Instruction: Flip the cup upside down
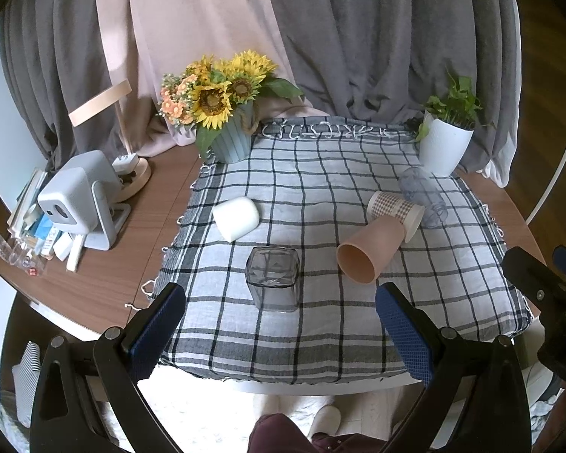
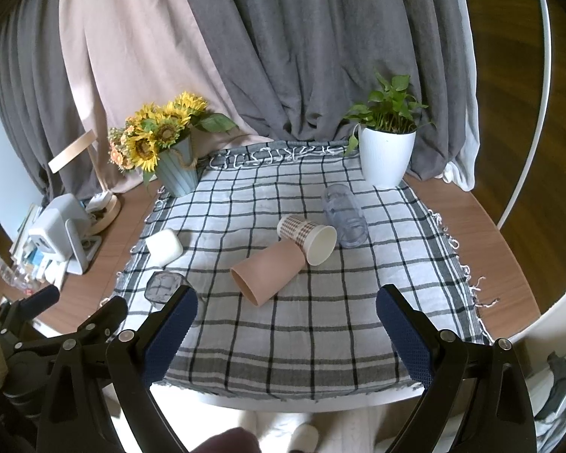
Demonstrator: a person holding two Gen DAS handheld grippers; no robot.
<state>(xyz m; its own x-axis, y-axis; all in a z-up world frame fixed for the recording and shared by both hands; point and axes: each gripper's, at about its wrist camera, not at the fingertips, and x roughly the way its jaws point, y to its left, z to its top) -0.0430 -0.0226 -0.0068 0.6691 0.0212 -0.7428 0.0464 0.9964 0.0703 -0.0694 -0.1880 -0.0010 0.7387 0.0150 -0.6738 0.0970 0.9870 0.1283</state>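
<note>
Several cups sit on a checked cloth [image 1: 320,173]. A clear grey square cup [image 1: 272,278] stands near the front, just ahead of my open, empty left gripper [image 1: 281,321]. A white cup [image 1: 236,218] sits at the left. A pink cup [image 1: 369,250] lies on its side, mouth toward me, touching a checked paper cup [image 1: 396,214] and near a clear cup [image 1: 422,195], both on their sides. In the right wrist view my right gripper [image 2: 286,321] is open and empty before the pink cup [image 2: 268,272], with the paper cup [image 2: 308,237], clear cup [image 2: 342,214], grey cup [image 2: 163,286] and white cup [image 2: 163,246] visible.
A sunflower pot [image 1: 231,139] stands at the cloth's back left and a white plant pot [image 1: 443,146] at the back right. A grey device [image 1: 82,201], a lamp base and clutter sit on the wooden table [image 1: 139,249] at the left. Curtains hang behind.
</note>
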